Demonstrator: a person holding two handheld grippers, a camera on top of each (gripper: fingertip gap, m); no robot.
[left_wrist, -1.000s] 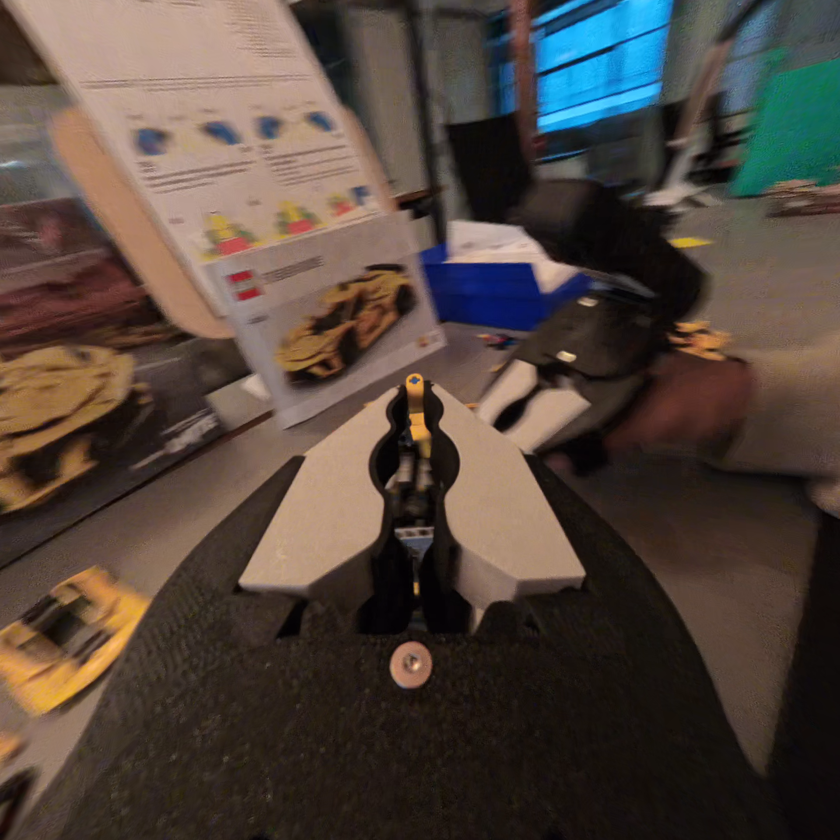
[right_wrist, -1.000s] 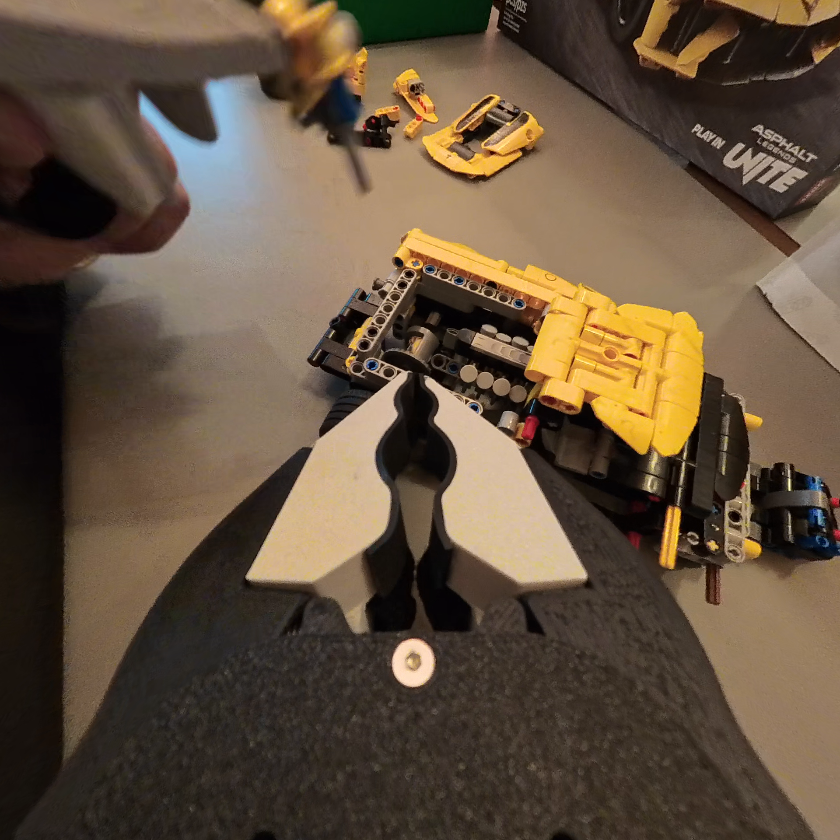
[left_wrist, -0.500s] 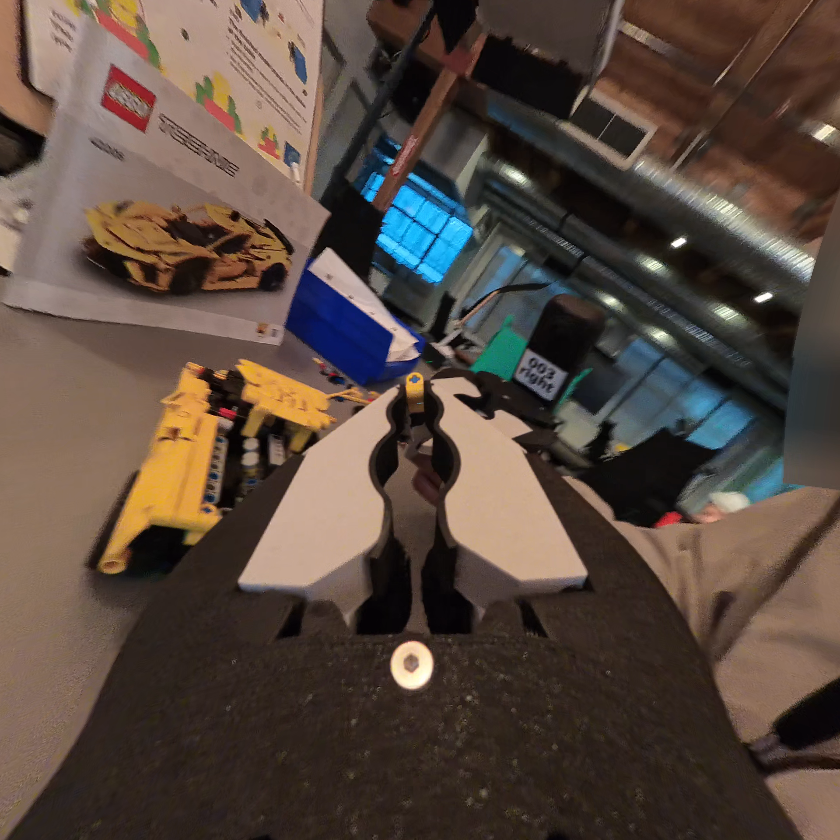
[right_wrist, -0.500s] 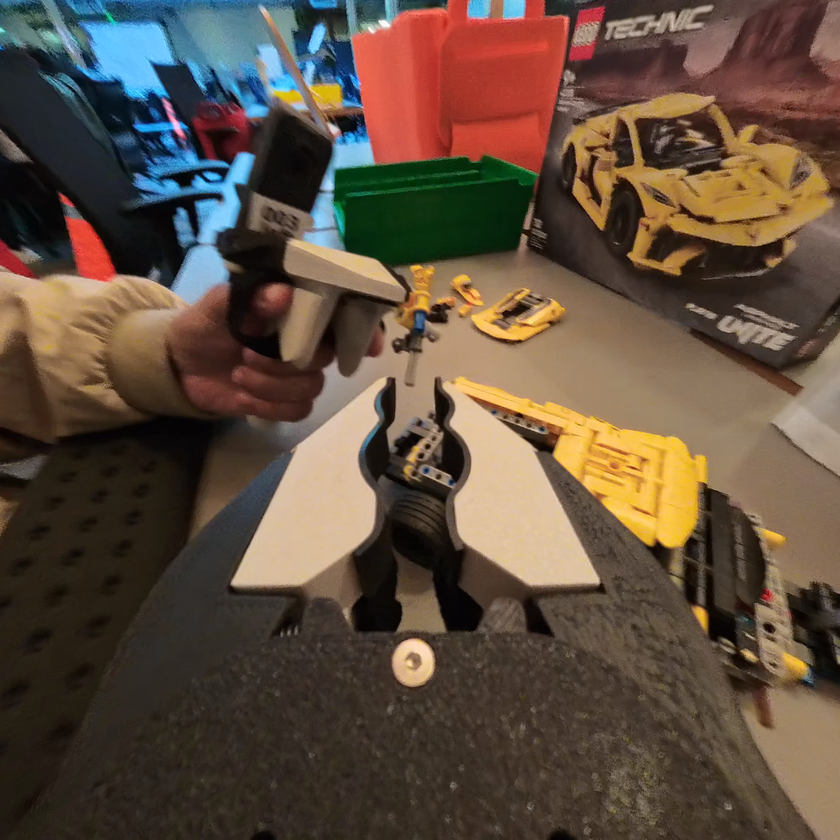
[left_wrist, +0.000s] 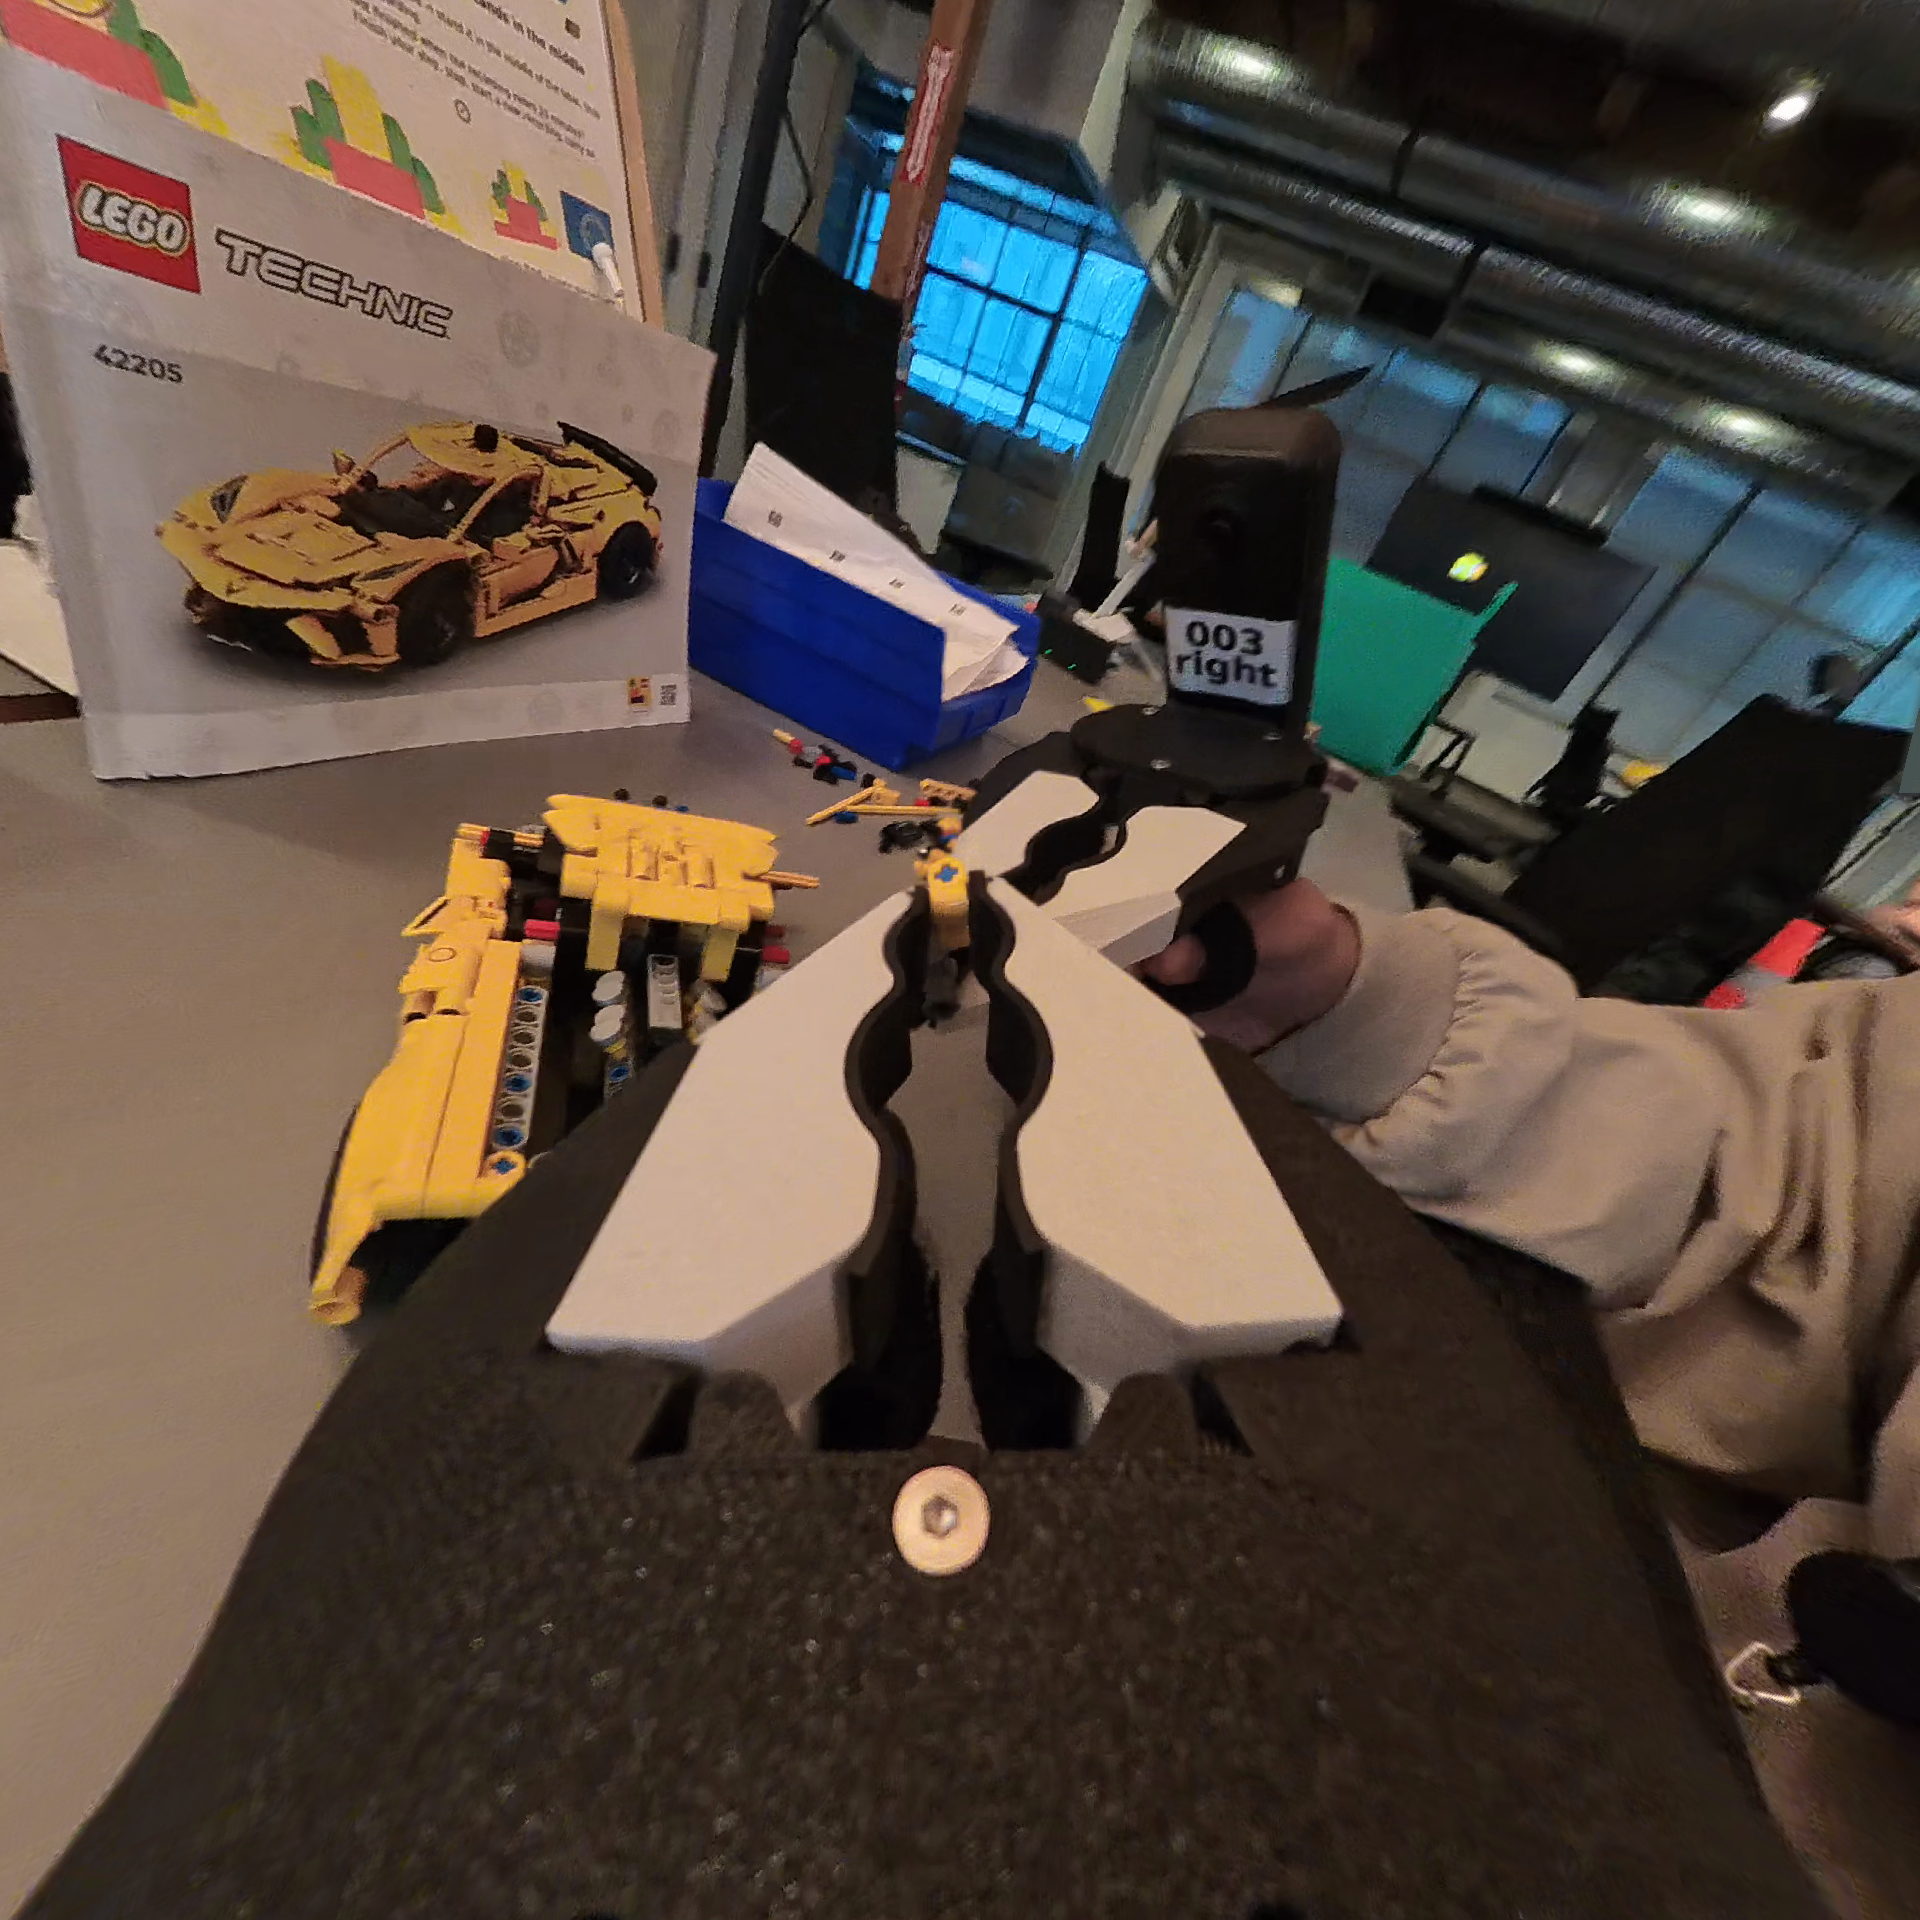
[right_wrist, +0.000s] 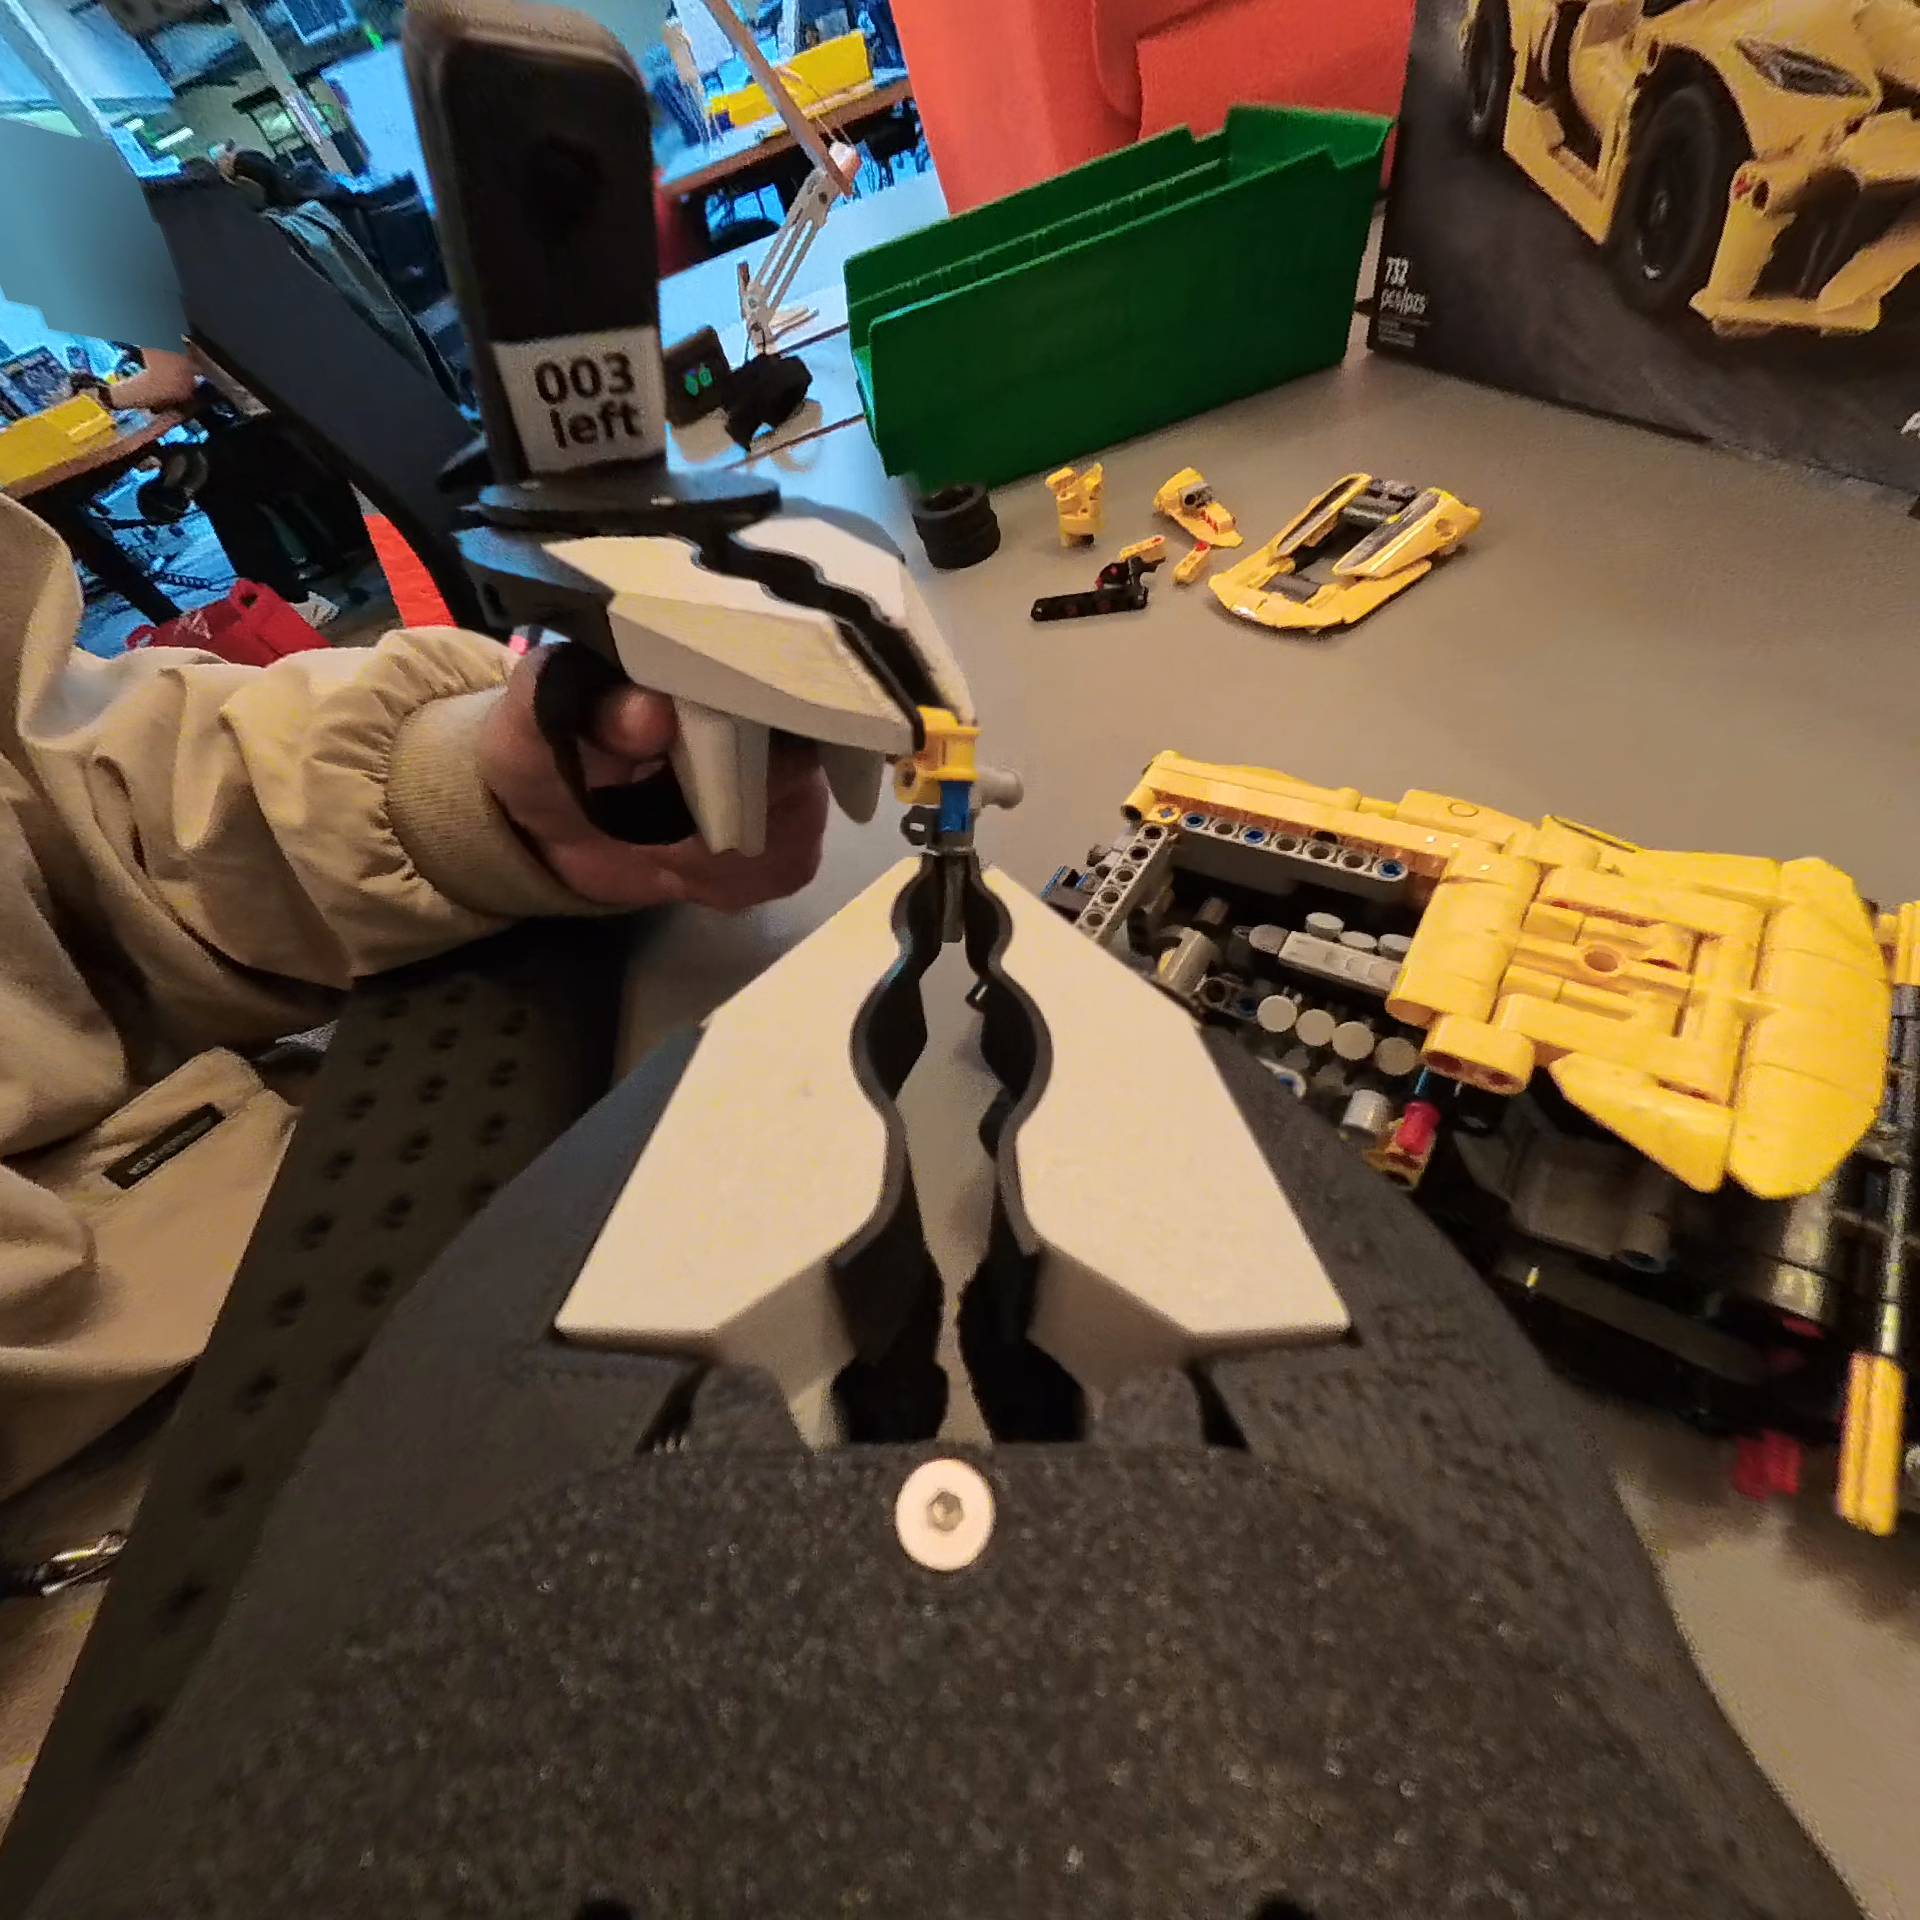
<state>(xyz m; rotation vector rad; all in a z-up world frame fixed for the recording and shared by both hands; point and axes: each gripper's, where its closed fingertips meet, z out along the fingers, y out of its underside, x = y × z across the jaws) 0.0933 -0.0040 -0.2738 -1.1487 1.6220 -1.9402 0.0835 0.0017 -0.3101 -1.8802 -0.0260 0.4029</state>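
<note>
My left gripper (left_wrist: 948, 909) is shut on a small yellow brick piece (left_wrist: 945, 888) with a blue pin, held in the air above the grey table. In the right wrist view that piece (right_wrist: 938, 764) hangs from the left gripper (right_wrist: 925, 719), with a blue pin and a grey stub below. My right gripper (right_wrist: 949, 891) meets it tip to tip, nearly closed on the piece's dark lower end. The right gripper also shows in the left wrist view (left_wrist: 1003, 878). A partly built yellow brick car (right_wrist: 1558, 987) lies on the table to the right, below both grippers; it also shows in the left wrist view (left_wrist: 582, 935).
An instruction booklet (left_wrist: 364, 499) and a blue bin (left_wrist: 831, 644) stand behind the car. A green bin (right_wrist: 1101, 301), the set's box (right_wrist: 1662, 208), a black tyre (right_wrist: 956, 525), a yellow body panel (right_wrist: 1340, 551) and small loose parts (left_wrist: 883, 805) lie on the table. The grippers are tip to tip, or close to it.
The left gripper swung round with the yellow piece to face the right gripper. The right gripper rose from the car, came up to the piece and narrowed on its lower end.
</note>
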